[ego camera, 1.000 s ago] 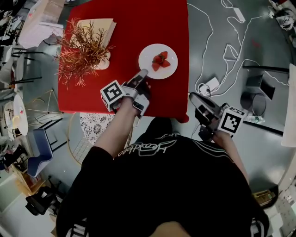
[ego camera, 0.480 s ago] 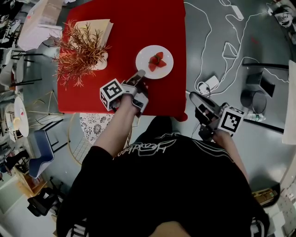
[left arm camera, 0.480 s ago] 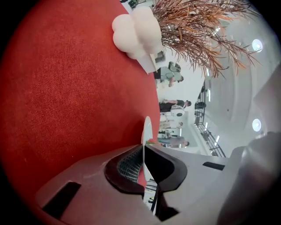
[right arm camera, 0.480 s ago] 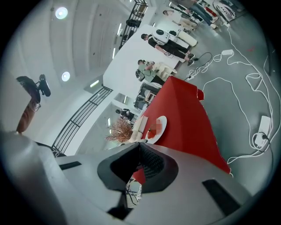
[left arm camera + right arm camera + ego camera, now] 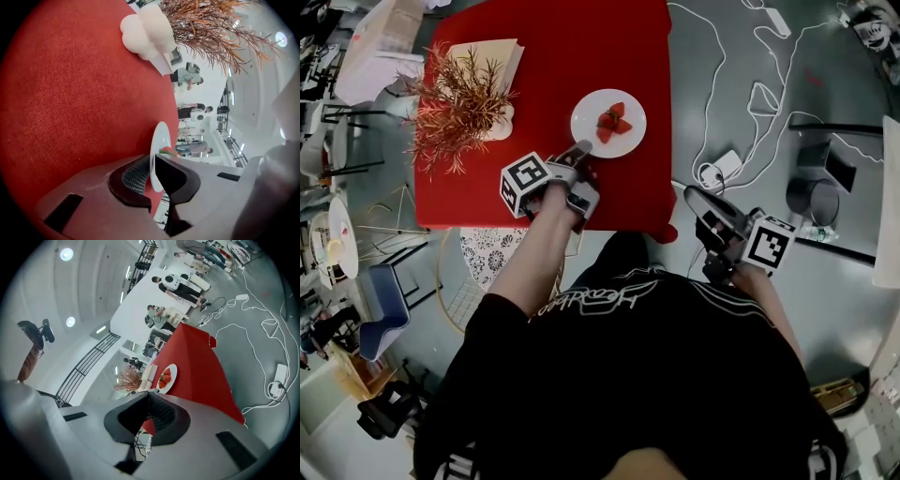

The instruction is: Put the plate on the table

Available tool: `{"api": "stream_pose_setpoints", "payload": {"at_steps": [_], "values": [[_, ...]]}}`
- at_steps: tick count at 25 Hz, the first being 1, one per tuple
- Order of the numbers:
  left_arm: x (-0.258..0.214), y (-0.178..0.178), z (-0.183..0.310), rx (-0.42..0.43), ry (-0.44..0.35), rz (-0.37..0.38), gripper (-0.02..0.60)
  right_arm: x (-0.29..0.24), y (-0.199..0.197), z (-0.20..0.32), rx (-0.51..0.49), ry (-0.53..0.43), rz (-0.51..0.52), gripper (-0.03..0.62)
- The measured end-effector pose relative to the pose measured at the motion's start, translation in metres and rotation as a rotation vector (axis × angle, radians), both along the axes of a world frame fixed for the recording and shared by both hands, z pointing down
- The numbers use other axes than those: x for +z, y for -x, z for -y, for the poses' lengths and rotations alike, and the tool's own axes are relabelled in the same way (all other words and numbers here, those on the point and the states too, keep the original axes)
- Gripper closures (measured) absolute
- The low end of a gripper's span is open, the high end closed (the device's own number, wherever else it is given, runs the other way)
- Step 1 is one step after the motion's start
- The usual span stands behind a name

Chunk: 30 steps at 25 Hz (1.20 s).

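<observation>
Gripping the white plate (image 5: 608, 123) by its near rim, the left tongs (image 5: 582, 148) are clamped shut, and the plate looks set down on the red tabletop (image 5: 553, 66) just ahead of them. Right tongs (image 5: 698, 199) are closed on nothing, well off to the right past the tabletop edge. Placing looks nearly done: next, open the left tongs and back out without dragging the plate.

Red table (image 5: 581, 47) bears a white vase (image 5: 501, 124), a book (image 5: 492, 52), a plate (image 5: 624, 141)
</observation>
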State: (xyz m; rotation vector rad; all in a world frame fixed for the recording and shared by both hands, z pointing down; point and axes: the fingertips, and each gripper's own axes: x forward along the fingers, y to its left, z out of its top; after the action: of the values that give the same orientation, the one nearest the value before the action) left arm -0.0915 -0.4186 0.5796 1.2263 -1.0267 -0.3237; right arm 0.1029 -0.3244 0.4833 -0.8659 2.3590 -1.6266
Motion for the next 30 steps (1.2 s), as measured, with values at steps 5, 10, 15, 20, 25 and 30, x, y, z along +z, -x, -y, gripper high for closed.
{"api": "stream_pose_setpoints", "payload": {"at_steps": [5,10,15,20,25,30], "values": [[-0.008,-0.004,0.005,-0.006,-0.024,0.005,0.439,0.000,0.001,-0.005,-0.004,0.004,0.005,0.586],[-0.016,-0.009,0.009,0.002,-0.051,0.044,0.345,-0.005,-0.001,-0.009,-0.007,-0.001,0.002,0.586],[-0.025,-0.013,0.009,0.021,-0.060,0.096,0.248,-0.009,-0.007,-0.013,0.007,0.003,0.006,0.586],[-0.029,-0.013,0.002,0.035,-0.045,0.149,0.185,-0.016,-0.002,-0.019,0.002,0.000,0.031,0.586],[-0.029,-0.005,-0.011,0.022,-0.026,0.143,0.179,-0.021,0.001,-0.029,-0.006,-0.008,0.019,0.586],[-0.032,0.004,-0.037,0.014,-0.028,0.145,0.179,-0.029,0.002,-0.048,-0.010,-0.023,0.013,0.586]]}}
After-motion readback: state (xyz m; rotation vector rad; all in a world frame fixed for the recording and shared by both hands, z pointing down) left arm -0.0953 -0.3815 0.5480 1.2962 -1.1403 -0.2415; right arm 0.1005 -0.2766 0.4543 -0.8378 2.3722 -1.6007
